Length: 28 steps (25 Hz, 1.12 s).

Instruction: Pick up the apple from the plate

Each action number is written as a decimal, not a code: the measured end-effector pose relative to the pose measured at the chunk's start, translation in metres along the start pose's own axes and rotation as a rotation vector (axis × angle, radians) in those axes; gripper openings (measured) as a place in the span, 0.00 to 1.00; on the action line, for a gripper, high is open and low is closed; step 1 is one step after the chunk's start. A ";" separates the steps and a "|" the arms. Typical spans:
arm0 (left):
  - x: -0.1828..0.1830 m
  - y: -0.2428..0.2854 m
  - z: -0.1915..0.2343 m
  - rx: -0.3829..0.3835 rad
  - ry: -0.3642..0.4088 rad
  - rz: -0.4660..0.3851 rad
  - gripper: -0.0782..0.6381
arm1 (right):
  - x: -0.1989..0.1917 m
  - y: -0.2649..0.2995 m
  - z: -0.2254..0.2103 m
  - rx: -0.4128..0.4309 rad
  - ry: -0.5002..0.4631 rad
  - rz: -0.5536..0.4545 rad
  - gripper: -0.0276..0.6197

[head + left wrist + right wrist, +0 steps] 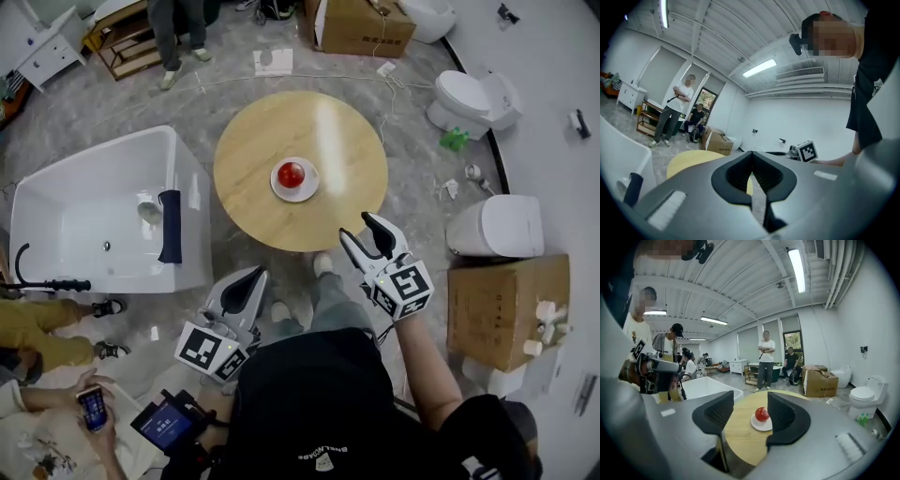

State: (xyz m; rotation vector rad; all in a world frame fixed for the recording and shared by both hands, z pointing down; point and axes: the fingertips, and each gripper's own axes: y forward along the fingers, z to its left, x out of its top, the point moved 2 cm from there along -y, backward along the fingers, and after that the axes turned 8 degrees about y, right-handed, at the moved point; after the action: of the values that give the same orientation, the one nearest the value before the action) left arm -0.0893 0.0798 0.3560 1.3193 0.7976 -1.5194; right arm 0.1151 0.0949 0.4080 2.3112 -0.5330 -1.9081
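Head view: a red apple point(291, 174) sits on a white plate point(307, 191) at the centre of the round wooden table point(347, 141). The right gripper point(359, 228) hovers just off the table's edge at 5 o'clock. Its 2 jaws are partly apart and hold nothing. In the right gripper view the apple and plate show through the gap, well beyond the pads. The left gripper point(255, 277) hangs at 7 o'clock, clear of the table, jaw tips together and empty. A white bathtub point(84, 216) stands at 9 o'clock.
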 end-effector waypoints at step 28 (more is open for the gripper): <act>-0.019 0.071 0.074 0.516 -0.171 0.016 0.14 | -0.132 0.279 -0.080 0.418 -0.187 0.593 0.67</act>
State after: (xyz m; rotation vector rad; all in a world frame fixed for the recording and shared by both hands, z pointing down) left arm -0.0503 -0.0080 0.3969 1.5264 0.2894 -1.8719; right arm 0.1150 -0.1344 0.6298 1.8448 -1.5612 -1.8266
